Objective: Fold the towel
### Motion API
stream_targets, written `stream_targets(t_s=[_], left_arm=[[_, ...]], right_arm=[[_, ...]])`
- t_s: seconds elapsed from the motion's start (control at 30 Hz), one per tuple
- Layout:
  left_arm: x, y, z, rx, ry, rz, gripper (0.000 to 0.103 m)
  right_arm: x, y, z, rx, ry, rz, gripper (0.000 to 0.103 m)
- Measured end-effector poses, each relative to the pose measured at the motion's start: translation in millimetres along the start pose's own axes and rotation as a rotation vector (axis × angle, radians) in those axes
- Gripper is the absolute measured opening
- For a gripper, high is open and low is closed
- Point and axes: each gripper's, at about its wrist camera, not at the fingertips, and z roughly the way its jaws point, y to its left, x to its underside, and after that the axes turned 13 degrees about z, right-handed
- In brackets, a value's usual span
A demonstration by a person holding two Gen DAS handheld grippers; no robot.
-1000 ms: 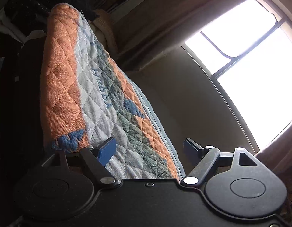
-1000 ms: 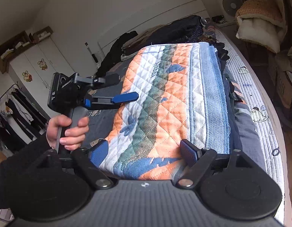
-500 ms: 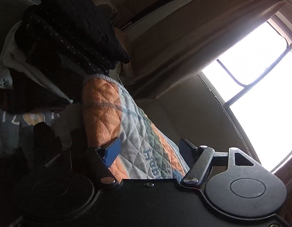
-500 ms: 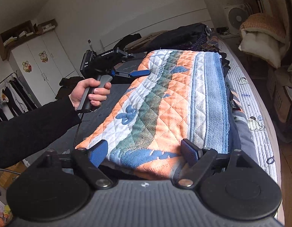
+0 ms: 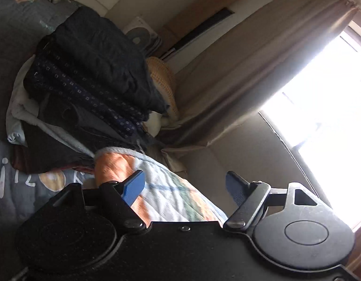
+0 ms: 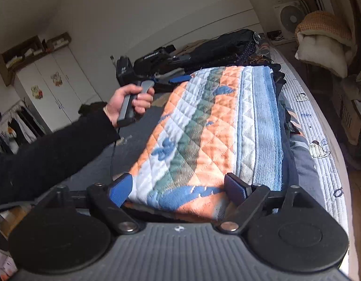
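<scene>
The towel (image 6: 203, 131), quilted in orange, white, green and blue, lies spread long on the bed (image 6: 320, 126), from the near edge to the far pile of dark clothes (image 6: 227, 46). The right gripper (image 6: 178, 189) is at the near short edge of the towel; its two blue fingers stand wide apart, one on each side of the edge, and they do not pinch the cloth. The left gripper (image 6: 178, 79) is at the far left corner of the towel, held by a hand (image 6: 131, 100) in a black sleeve (image 6: 51, 154). In the left wrist view its fingers (image 5: 133, 187) are also spread wide, with the towel corner (image 5: 161, 187) between them but not clamped. Behind it there are the curtain (image 5: 238, 70) and a bright window (image 5: 332, 117).
</scene>
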Motion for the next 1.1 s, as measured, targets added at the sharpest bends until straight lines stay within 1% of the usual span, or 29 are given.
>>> stream_targets(t_s=[0.07,0.17,0.27,0.37,0.5,0.63,0.73,0.8,0.83,0.9,0.97,1.03,1.1], left_arm=[[21.1,-33.5,-18.4,0.041,0.007,0.061,0.085],[68.4,-76.3,-36.3,0.125,0.046,0.098,0.085],[117.1,-102.8,-43.2,0.192,0.084,0.06,0.085],[152.8,-120.1,-44.1,0.2,0.117,0.036,0.085],[179.8,-139.3,-45.4,0.073,0.172,0.163,0.085],[201.0,-158.3,-55.8,-0.054,0.177,0.285,0.085],[209.7,-174.8,-63.3,-0.143,0.171,0.356,0.086],[207.0,-186.7,-68.0,-0.199,0.163,0.362,0.086],[203.6,-190.8,-69.2,-0.228,0.156,0.352,0.086],[199.4,-197.3,-71.5,-0.259,0.148,0.352,0.088],[195.6,-203.6,-73.6,-0.285,0.141,0.356,0.089],[194.2,-208.1,-76.1,-0.307,0.135,0.353,0.089],[197.7,-208.6,-79.2,-0.322,0.128,0.336,0.093]], right_arm=[[-29.1,1.4,-1.9,-0.024,-0.028,0.036,0.085],[-77.8,10.4,21.1,-0.027,-0.024,0.0,0.086],[-117.2,17.8,64.0,-0.046,0.035,-0.027,0.086],[-144.6,8.3,115.6,-0.062,0.099,0.031,0.086],[-155.0,-21.9,156.9,0.01,0.103,0.056,0.086],[-163.6,-53.3,196.2,0.09,0.101,0.077,0.085],[-166.5,-55.6,204.4,0.114,0.08,0.038,0.084],[-168.6,-49.0,208.2,0.146,0.077,0.006,0.084],[-168.2,-42.5,205.8,0.166,0.07,-0.01,0.084],[-163.3,-26.3,195.9,0.201,0.051,-0.049,0.085],[-148.2,-5.2,179.0,0.232,0.037,-0.131,0.085],[-127.5,9.3,159.1,0.228,0.034,-0.171,0.086],[-100.4,18.5,134.7,0.193,0.059,-0.188,0.086]])
